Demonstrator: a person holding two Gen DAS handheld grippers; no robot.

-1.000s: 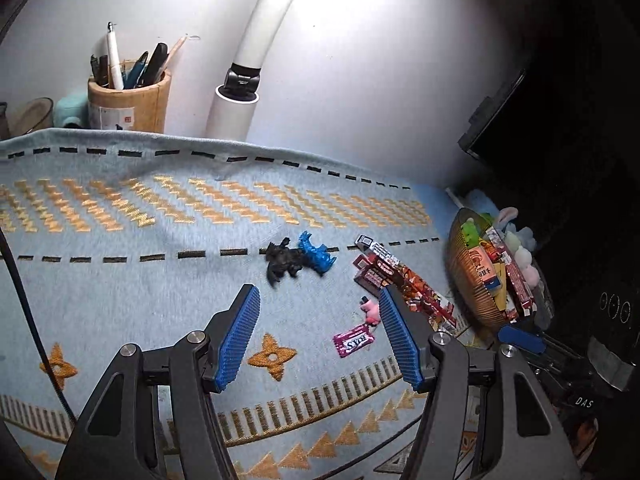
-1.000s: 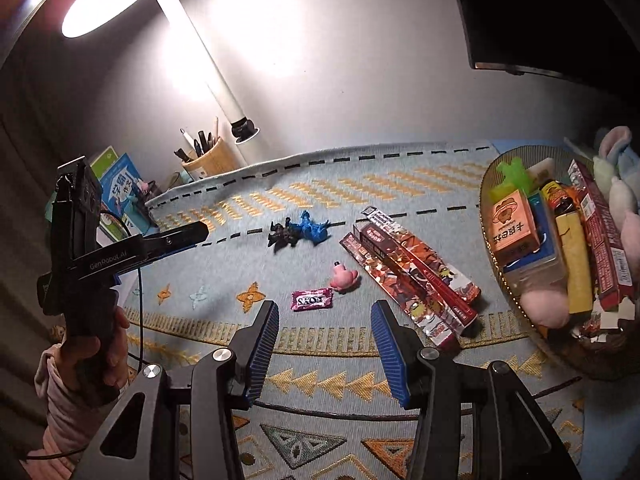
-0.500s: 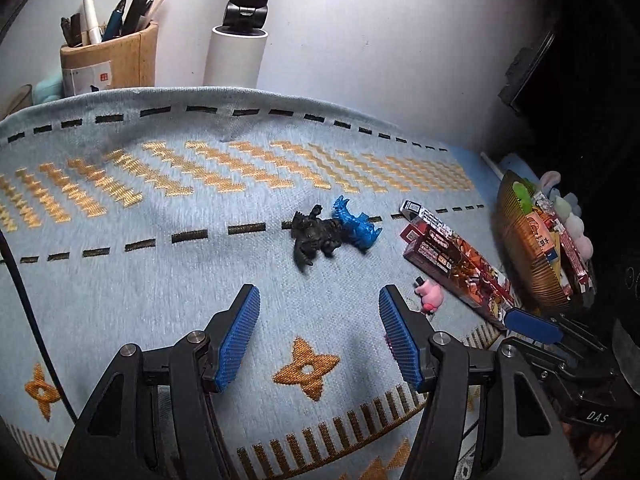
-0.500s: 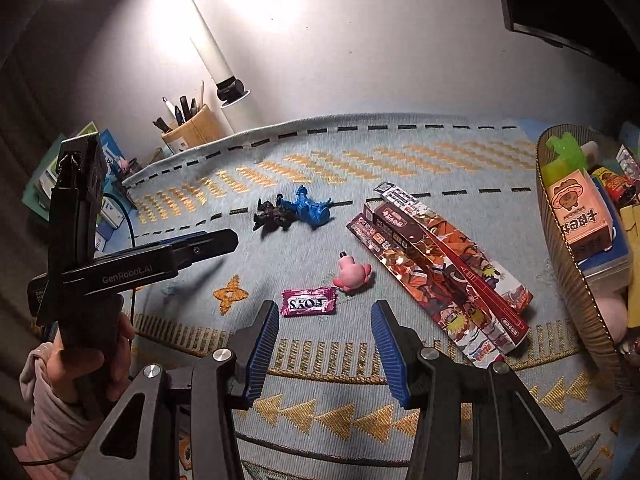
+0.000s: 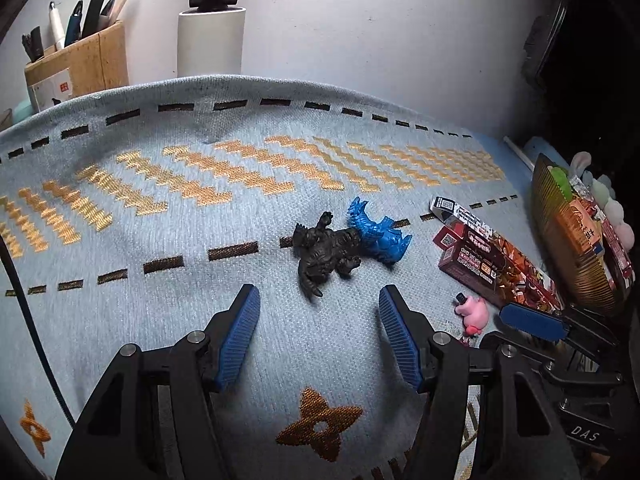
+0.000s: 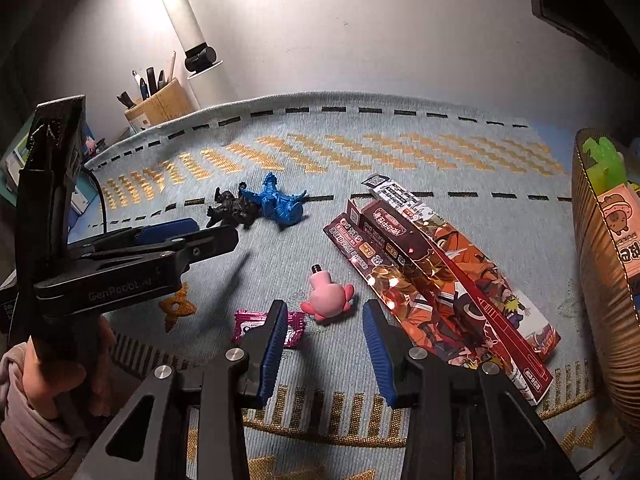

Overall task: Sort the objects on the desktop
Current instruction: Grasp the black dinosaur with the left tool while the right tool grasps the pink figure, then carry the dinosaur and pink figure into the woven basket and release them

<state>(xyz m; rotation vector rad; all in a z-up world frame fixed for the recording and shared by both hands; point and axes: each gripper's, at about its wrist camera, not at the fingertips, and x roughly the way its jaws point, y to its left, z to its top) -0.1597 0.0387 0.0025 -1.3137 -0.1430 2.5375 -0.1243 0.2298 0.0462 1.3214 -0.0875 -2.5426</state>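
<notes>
Lying just ahead of the left claw (image 5: pixel 319 320), the black dinosaur toy (image 5: pixel 326 254) sits slightly right of its centre line, its long axis slanting across the gap, touching the blue dinosaur toy (image 5: pixel 378 234) on the mat (image 5: pixel 200 248). Both claws are wide open and empty. The right claw (image 6: pixel 325 332) points at the pink figure (image 6: pixel 328 300); the left is nearer the dinosaurs.

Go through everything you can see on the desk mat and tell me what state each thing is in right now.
Left tongs: open, empty, short of the black dinosaur.
Right tongs: open, empty, near the pink toy.
Black dinosaur: on its side, touching the blue one.
Blue dinosaur: on its side.
Pink toy: lying on the mat.
Pink candy: wrapped, flat.
Card boxes: flat, overlapping.
Basket: filled.
</notes>
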